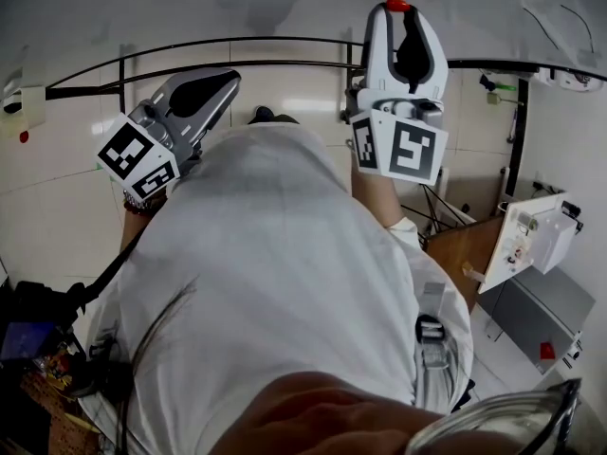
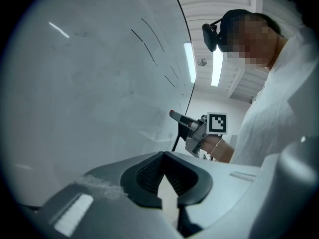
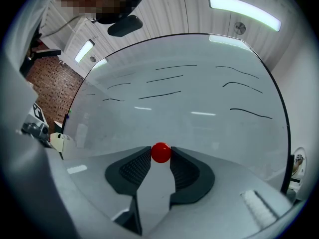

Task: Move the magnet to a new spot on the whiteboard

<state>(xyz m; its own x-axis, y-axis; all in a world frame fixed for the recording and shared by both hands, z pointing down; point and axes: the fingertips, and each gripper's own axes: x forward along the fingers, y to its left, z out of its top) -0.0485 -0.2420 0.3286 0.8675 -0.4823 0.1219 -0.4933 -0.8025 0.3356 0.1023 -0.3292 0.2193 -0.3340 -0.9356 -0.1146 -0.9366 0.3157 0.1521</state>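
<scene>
My right gripper is shut on a small round red magnet, pinched at its fingertips close to the whiteboard. In the right gripper view the magnet sits between the dark pads of the gripper, with the whiteboard filling the view behind it. My left gripper points at the board's lower edge, left of the right one. Its jaws are shut with nothing between them. The left gripper view looks along the whiteboard and shows the right gripper farther along the board.
Black marker strokes cross the whiteboard, which has a black frame. A white device on a wooden table stands at the right. A small red dot shows at the far left. The person's white-clad body fills the middle.
</scene>
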